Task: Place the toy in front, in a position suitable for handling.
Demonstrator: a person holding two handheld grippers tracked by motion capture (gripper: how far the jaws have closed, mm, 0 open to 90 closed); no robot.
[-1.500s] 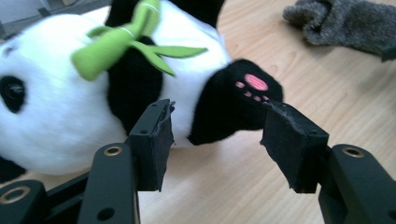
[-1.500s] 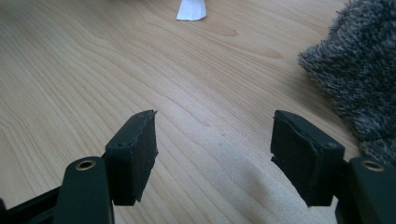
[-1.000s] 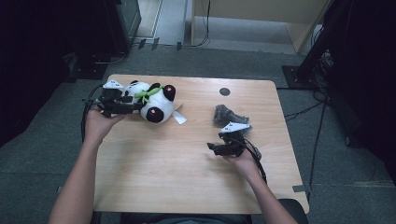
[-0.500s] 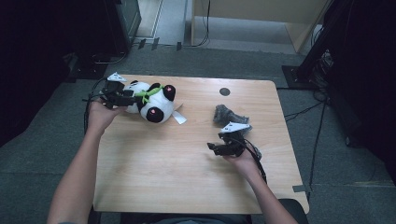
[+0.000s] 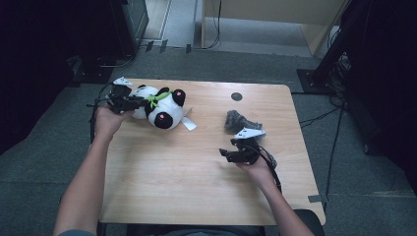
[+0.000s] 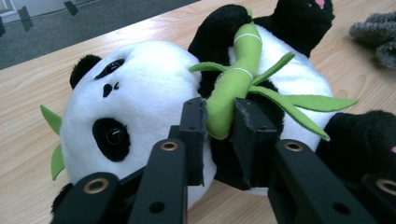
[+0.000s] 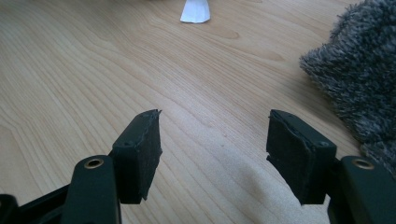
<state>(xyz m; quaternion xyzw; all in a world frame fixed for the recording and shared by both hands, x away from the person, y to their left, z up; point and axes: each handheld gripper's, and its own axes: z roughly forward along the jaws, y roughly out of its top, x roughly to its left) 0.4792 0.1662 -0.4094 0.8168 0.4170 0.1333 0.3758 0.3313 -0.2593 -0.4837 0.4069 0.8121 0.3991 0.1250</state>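
Left tongs (image 6: 219, 122), upper left of the high view: jaws have just been closing and now pinch a green bamboo stalk (image 6: 233, 84); forearm stretched up the left side. Right tongs (image 7: 212, 154), right of centre: jaws parted, nothing between them, held low over the table (image 7: 93, 70)

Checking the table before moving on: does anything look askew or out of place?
The plush panda lies tipped on its back near the table's far left edge instead of sitting up. The left gripper has just closed on its green bamboo stalk. Nothing looks spilled or damaged.
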